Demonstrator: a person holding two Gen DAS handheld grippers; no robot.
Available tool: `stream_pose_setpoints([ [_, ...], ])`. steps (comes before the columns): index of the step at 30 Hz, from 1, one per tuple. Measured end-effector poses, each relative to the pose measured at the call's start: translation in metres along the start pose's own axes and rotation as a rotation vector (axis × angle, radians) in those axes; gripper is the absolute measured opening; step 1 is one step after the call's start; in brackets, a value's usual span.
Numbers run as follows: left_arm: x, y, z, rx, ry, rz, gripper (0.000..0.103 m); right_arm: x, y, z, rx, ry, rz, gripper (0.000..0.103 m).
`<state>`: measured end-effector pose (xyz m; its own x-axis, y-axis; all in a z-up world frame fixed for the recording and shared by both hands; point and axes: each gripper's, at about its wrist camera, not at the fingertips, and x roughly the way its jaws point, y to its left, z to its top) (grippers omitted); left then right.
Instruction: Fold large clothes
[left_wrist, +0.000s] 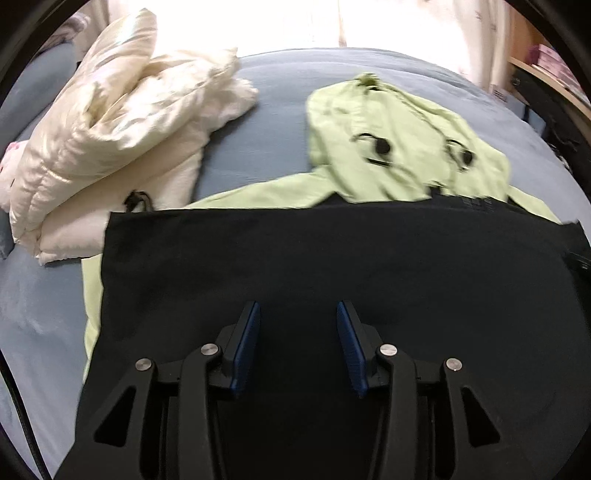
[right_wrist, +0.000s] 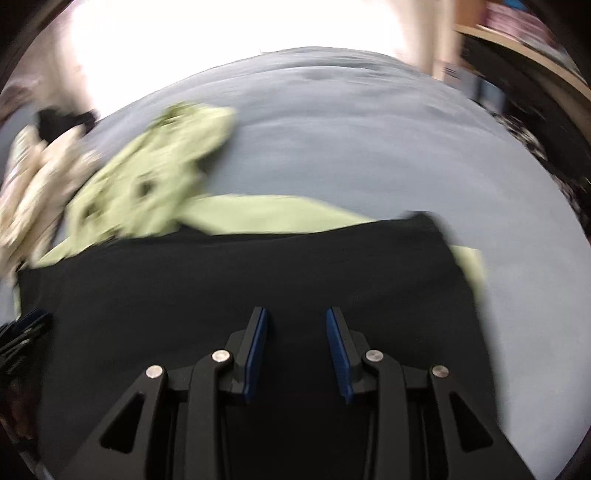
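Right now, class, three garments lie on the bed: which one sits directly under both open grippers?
The black garment: it spreads beneath the left gripper and right gripper. The green hoodie lies partly under it, farther off; the cream jacket sits aside.

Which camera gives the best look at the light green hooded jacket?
The left wrist view: the green jacket is sharp there, hood and black toggles visible, lower part under the black garment. The right wrist view shows it motion-blurred at left.

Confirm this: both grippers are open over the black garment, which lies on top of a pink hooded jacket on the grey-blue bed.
Wrong on one point: the hooded jacket is light green, not pink, as the left wrist view shows. The rest holds: the left gripper and right gripper are open over the black garment, which lies on that jacket on the grey-blue bed.
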<state>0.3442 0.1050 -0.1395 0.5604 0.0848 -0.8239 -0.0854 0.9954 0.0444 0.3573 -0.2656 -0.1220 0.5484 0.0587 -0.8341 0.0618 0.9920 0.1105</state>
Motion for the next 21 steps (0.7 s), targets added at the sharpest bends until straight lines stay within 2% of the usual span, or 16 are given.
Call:
stream_pose_setpoints([
  [2, 0.004, 0.009, 0.003, -0.020, 0.001, 0.004, 0.042, 0.001, -0.016, 0.001, 0.031, -0.005, -0.017, 0.034],
  [9, 0.007, 0.017, 0.008, -0.019, 0.014, 0.013, 0.043, 0.001, -0.008, 0.003, -0.015, 0.006, -0.061, 0.034],
  [17, 0.010, 0.022, 0.024, 0.011, 0.091, 0.047, 0.049, -0.007, 0.007, 0.014, -0.024, 0.066, -0.007, 0.034],
  [19, 0.008, 0.025, 0.031, 0.024, 0.115, 0.079, 0.059, -0.008, 0.013, 0.018, -0.035, 0.096, 0.006, 0.034],
  [21, 0.005, 0.027, 0.040, 0.043, 0.122, 0.102, 0.059, -0.008, 0.020, 0.024, -0.047, 0.137, 0.006, 0.034],
])
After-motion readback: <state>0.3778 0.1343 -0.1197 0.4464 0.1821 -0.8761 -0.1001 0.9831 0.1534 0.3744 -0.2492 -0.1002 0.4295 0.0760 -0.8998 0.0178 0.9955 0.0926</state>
